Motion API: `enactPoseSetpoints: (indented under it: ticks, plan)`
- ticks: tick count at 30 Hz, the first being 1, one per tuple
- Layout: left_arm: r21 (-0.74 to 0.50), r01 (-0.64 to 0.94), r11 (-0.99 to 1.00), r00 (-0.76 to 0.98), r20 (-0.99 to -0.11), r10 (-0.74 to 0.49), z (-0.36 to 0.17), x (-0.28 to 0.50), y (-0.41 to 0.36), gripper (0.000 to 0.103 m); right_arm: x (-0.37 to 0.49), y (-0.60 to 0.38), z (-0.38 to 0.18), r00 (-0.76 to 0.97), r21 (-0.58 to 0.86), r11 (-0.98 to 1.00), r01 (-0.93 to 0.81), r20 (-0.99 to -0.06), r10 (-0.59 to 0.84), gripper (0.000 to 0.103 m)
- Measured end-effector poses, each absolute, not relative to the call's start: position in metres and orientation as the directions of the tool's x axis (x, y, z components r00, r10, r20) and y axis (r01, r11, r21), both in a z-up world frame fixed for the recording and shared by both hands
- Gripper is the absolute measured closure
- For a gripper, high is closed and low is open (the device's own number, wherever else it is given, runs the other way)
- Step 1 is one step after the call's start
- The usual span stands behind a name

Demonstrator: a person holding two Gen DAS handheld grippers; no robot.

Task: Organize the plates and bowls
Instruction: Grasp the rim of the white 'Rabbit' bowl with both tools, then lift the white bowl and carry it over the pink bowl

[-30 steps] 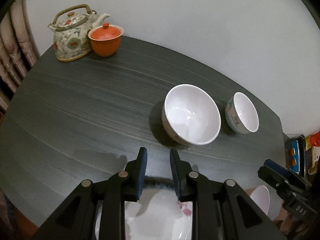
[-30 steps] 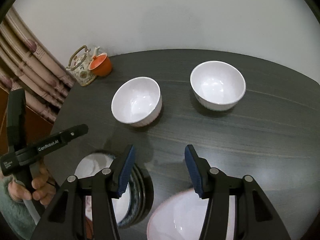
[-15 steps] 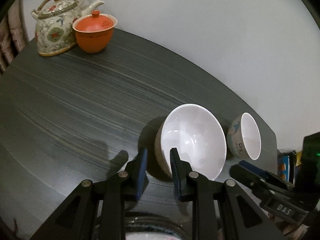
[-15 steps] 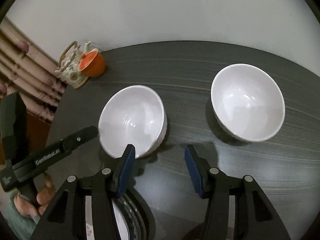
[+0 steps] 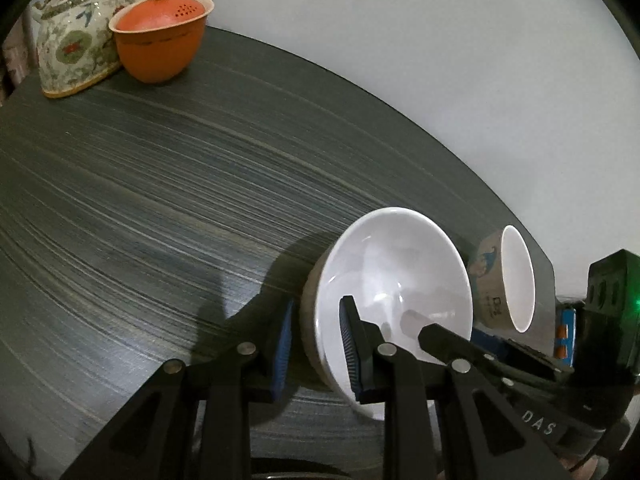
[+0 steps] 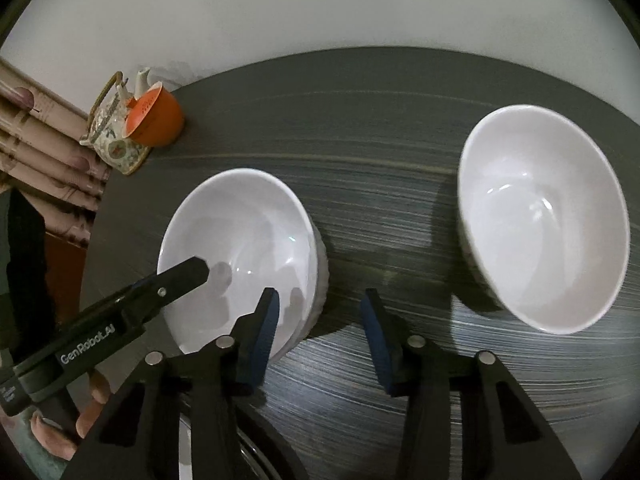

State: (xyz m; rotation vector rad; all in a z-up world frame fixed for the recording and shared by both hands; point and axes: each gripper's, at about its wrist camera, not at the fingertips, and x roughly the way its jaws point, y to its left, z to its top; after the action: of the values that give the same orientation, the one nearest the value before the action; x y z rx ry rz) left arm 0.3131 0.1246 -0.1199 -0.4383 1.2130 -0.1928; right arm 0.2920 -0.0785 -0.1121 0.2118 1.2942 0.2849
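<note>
A white bowl (image 5: 392, 280) (image 6: 240, 240) stands on the dark table (image 5: 160, 200). My left gripper (image 5: 316, 346) is narrowly open astride the bowl's near rim, one finger inside and one outside; no pad presses on the wall. My right gripper (image 6: 320, 340) straddles the same bowl's right-hand wall. Its jaws are closing, and table still shows between the outer pad and the bowl. Each gripper's finger shows inside the bowl in the other's view. A second white bowl (image 6: 540, 220) (image 5: 516, 280) with a blue-patterned outside stands to the right. A stack of plates (image 6: 248, 440) lies below the fingers, mostly hidden.
A floral teapot (image 5: 76, 36) (image 6: 112, 136) and an orange lidded cup (image 5: 160, 36) (image 6: 156, 120) stand at the table's far left corner, by a curtain (image 6: 40, 152). A white wall runs behind the table. A hand (image 6: 60, 432) holds the left gripper.
Both grippers came forward and down from above the plates to the left bowl, and the bowls loom larger. The right jaws have narrowed; the left jaws kept their gap.
</note>
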Motion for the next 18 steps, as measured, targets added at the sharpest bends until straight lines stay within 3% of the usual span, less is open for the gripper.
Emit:
enactPoseSetpoints:
  ticks: [9, 18]
  plan:
    - [-0.391, -0.061, 0.918, 0.345, -0.872, -0.348, -0.125, 0.316, 0.114, 0.084, 0.296, -0.080, -0.115, 0.245, 0.348, 0.932, -0.107, -0.899, 0.363, 0.082]
    - [-0.387, -0.051, 0.921, 0.330, -0.877, -0.350, -0.123, 0.304, 0.102, 0.085, 0.290, -0.082, -0.111, 0.248, 0.321, 0.943, -0.091, -0.909, 0.334, 0.085]
